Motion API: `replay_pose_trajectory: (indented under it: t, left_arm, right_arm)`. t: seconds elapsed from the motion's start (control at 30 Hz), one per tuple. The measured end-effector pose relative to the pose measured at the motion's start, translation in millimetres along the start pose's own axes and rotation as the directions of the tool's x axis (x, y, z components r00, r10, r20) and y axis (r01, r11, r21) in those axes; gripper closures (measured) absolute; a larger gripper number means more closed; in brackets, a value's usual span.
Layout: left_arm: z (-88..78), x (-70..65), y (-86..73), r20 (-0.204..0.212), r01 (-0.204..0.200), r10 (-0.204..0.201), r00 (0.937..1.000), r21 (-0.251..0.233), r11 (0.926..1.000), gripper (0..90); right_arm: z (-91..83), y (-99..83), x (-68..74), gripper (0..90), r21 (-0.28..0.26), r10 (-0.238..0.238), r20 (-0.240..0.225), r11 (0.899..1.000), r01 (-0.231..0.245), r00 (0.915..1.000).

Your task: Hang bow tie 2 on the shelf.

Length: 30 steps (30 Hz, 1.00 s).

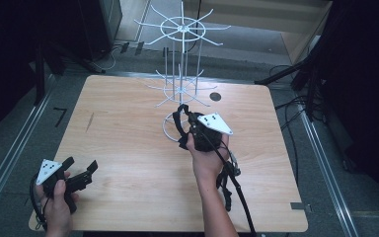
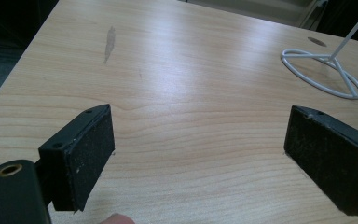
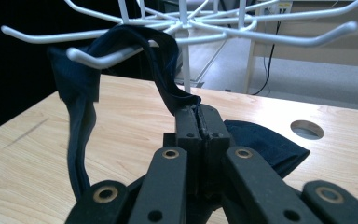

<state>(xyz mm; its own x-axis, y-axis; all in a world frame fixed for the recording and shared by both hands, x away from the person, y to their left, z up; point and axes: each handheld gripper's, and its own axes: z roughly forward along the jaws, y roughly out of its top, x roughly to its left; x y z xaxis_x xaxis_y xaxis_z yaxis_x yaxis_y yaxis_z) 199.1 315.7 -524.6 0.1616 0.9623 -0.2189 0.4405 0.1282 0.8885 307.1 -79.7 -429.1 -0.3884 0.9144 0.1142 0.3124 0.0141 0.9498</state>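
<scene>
Dark cloth pinched at the rack's lower hook

Pinched between the closed jaws of the right gripper (image 3: 198, 114), the dark blue cloth (image 3: 161, 60) rises from the jaw tips and drapes over a lower hook of the white wire rack (image 3: 186, 28), its other end hanging down toward the wooden surface (image 1: 128, 148). Left gripper (image 2: 198, 156) rests wide open and empty, well apart, near the surface's front corner.

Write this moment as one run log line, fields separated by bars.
right tool: shut on dark cloth | dark cloth: draped over white rack hook | left tool: open, nothing between, over table
</scene>
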Motion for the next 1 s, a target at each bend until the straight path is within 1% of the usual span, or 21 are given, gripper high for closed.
replay_pose_trajectory:
  t: [0.23, 0.37, 0.4, 0.43, 0.47, 0.5, 0.53, 0.57, 0.6, 0.63, 0.67, 0.7, 0.73, 0.77, 0.8, 0.83, 1.0]
  left_arm:
    - [0.1, 0.2, 0.0, 0.002, 0.001, -0.001, 1.0000, -0.001, 1.0000, 9.4]
    - [0.2, 0.2, 0.0, 0.002, 0.001, -0.001, 1.0000, -0.002, 1.0000, 9.4]
    - [0.2, 0.1, 0.0, 0.002, 0.000, 0.000, 1.0000, -0.001, 1.0000, 9.3]
    - [0.2, 0.1, 0.0, 0.002, 0.000, 0.000, 1.0000, -0.001, 1.0000, 9.3]
    - [0.3, 0.1, 0.0, 0.001, 0.000, 0.000, 1.0000, -0.001, 1.0000, 9.3]
    - [0.3, 0.1, 0.0, 0.002, 0.000, 0.000, 1.0000, -0.001, 1.0000, 9.3]
    - [0.3, -0.1, 0.0, 0.000, -0.001, 0.001, 1.0000, -0.001, 1.0000, 9.3]
    - [0.2, -0.2, 0.0, 0.000, 0.000, 0.000, 1.0000, 0.001, 1.0000, 9.3]
    - [0.3, -0.4, 0.0, -0.001, 0.000, 0.000, 1.0000, 0.001, 1.0000, 9.3]
    - [0.3, -0.4, 0.0, -0.001, -0.001, 0.001, 1.0000, 0.001, 1.0000, 9.3]
    - [0.4, -0.5, 0.0, -0.001, -0.003, 0.003, 1.0000, 0.001, 1.0000, 9.3]
    - [0.4, -0.5, 0.0, -0.001, -0.003, 0.003, 1.0000, 0.001, 1.0000, 9.3]
    - [0.2, -0.5, 0.1, -0.003, -0.004, 0.004, 1.0000, 0.002, 1.0000, 9.3]
    - [0.3, -0.8, 0.1, -0.004, -0.004, 0.004, 1.0000, 0.003, 1.0000, 9.4]
    - [0.3, -0.8, 0.1, -0.004, -0.004, 0.004, 1.0000, 0.003, 1.0000, 9.3]
    - [0.5, -0.9, 0.1, -0.003, -0.004, 0.004, 1.0000, 0.001, 1.0000, 9.3]
    - [0.2, -0.9, 0.0, -0.005, -0.004, 0.004, 1.0000, 0.000, 1.0000, 9.3]
  right_arm:
    - [7.3, -4.9, 1.1, 89.7, 0.021, -0.008, 0.004, 1.000, 0.008, 1.0000]
    - [8.0, -8.2, 1.4, 87.8, 0.027, -0.011, -0.006, 1.000, 0.011, 0.9999]
    - [6.7, -9.5, -0.2, 84.6, 0.024, -0.010, -0.010, 1.000, 0.010, 0.9999]
    - [6.7, -9.5, -0.2, 84.6, 0.024, -0.010, -0.010, 1.000, 0.010, 0.9999]
    - [4.1, -10.3, -2.6, 81.2, 0.027, 0.006, -0.027, 1.000, -0.005, 0.9996]
    - [4.1, -10.3, -2.6, 81.2, 0.027, 0.006, -0.027, 1.000, -0.005, 0.9996]
    - [2.9, -10.6, -3.4, 79.4, 0.026, 0.004, -0.032, 1.000, -0.003, 0.9995]
    - [-1.0, -11.2, -4.5, 72.5, 0.020, -0.001, -0.044, 1.000, 0.002, 0.9990]
    - [-2.8, -11.3, -4.7, 70.3, 0.018, -0.004, -0.045, 1.000, 0.004, 0.9990]
    - [-2.8, -11.3, -4.7, 70.3, 0.018, -0.004, -0.045, 1.000, 0.004, 0.9990]
    - [-6.4, -11.9, -5.6, 66.6, 0.016, -0.011, -0.047, 1.000, 0.012, 0.9988]
    - [-7.9, -12.3, -6.1, 64.7, 0.015, -0.012, -0.051, 1.000, 0.013, 0.9986]
    - [-7.9, -12.3, -6.1, 64.7, 0.015, -0.012, -0.051, 1.000, 0.013, 0.9986]
    - [-11.6, -13.9, -7.8, 60.0, 0.023, 0.001, -0.061, 1.000, 0.001, 0.9982]
    - [-11.6, -13.9, -7.8, 60.0, 0.023, 0.001, -0.061, 1.000, 0.001, 0.9982]
    - [-15.1, -16.1, -9.8, 56.0, 0.034, 0.013, -0.068, 0.999, -0.011, 0.9976]
    - [-24.0, -21.7, -14.3, 52.6, 0.046, 0.018, -0.066, 0.999, -0.015, 0.9977]
